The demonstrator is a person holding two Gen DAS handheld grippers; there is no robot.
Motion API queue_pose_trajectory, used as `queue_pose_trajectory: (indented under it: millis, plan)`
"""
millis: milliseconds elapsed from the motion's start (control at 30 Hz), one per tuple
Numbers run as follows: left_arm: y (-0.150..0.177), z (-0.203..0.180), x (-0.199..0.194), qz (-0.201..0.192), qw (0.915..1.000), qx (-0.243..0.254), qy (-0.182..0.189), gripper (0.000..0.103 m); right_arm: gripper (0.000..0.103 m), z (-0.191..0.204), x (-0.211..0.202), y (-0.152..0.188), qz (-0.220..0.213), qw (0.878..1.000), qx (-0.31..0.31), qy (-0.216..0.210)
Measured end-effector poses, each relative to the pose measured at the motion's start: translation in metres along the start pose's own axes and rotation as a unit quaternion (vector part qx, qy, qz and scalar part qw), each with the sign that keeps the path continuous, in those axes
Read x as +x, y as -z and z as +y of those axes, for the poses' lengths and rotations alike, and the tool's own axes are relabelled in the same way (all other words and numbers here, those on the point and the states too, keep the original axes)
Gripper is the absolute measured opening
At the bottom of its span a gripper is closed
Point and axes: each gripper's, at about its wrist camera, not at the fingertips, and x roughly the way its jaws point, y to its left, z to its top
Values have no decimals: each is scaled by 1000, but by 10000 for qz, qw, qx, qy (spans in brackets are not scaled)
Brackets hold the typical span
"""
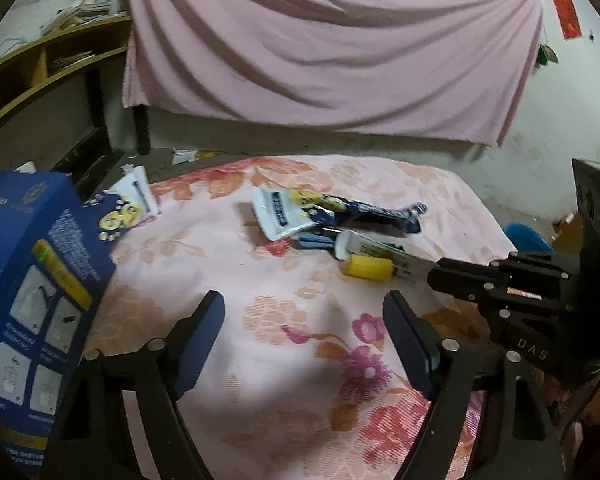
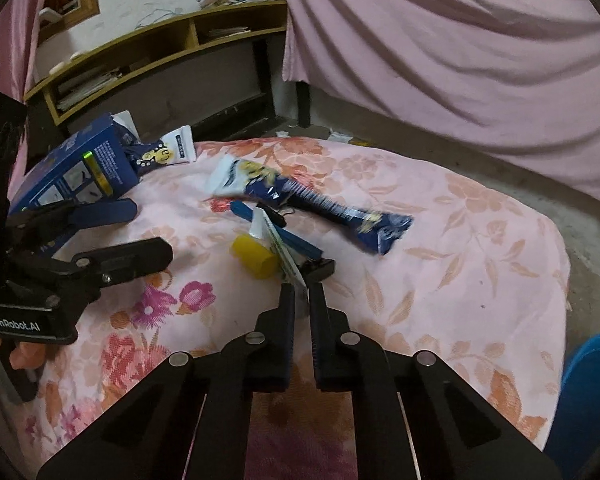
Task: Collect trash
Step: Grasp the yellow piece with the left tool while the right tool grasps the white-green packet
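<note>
Left wrist view
Left tool (image 1: 304, 312): fingers apart, nothing between them, hovering over the flowered cloth (image 1: 260, 280) that covers the table.
Blue box (image 1: 36, 300): at the left edge, close to the left finger, tilted; whether it touches the finger cannot be told.
Trash pile: middle of the cloth, beyond the fingertips. A white and blue wrapper with yellow faces (image 1: 300, 212) lies across the top, a yellow cap (image 1: 368, 267) sits at the near side, and a white tube (image 1: 376, 250) lies just behind the cap.
Second wrapper (image 1: 130, 204): at the far left rim of the cloth, beside the box.
Right tool (image 1: 452, 276): enters from the right, tip near the tube and cap.
Background: pink curtain (image 1: 332, 48), wooden shelf (image 1: 52, 64).

Right wrist view
Right tool (image 2: 302, 292): fingers drawn together, clamped on the near end of the white tube (image 2: 288, 256).
Yellow cap (image 2: 254, 256): just left of the tube, touching it.
Long wrapper (image 2: 312, 200): lies behind the tube, slanting down to the right.
Left tool (image 2: 140, 232): at the left, fingers apart, the blue box (image 2: 80, 168) just behind its upper finger.
Blue bin (image 2: 592, 392): at the lower right, beside the table.
</note>
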Motion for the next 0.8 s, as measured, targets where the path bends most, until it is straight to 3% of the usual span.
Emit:
queue_pose_trajectory:
  millis: [100, 333, 467, 567, 667, 800]
  plan:
    - [-2, -9, 9, 119, 9998, 125, 81, 64, 5, -5, -5, 5, 7, 10000, 42, 87]
    - [-13, -25, 33, 274, 9988, 315, 263, 57, 5, -18, -15, 13, 13, 9997, 217, 116]
    - [-17, -31, 46, 412, 9976, 437, 343, 44, 5, -29, -16, 13, 4, 9992, 395, 51]
    - [-21, -30, 52, 425, 9974, 392, 420, 42, 5, -31, -15, 12, -13, 9991, 425, 59]
    - [-22, -31, 56, 469, 9971, 361, 477, 24, 5, -32, -13, 11, -7, 9990, 454, 56]
    - [-21, -29, 53, 450, 9968, 364, 558, 25, 5, -33, -13, 10, -5, 9988, 479, 51]
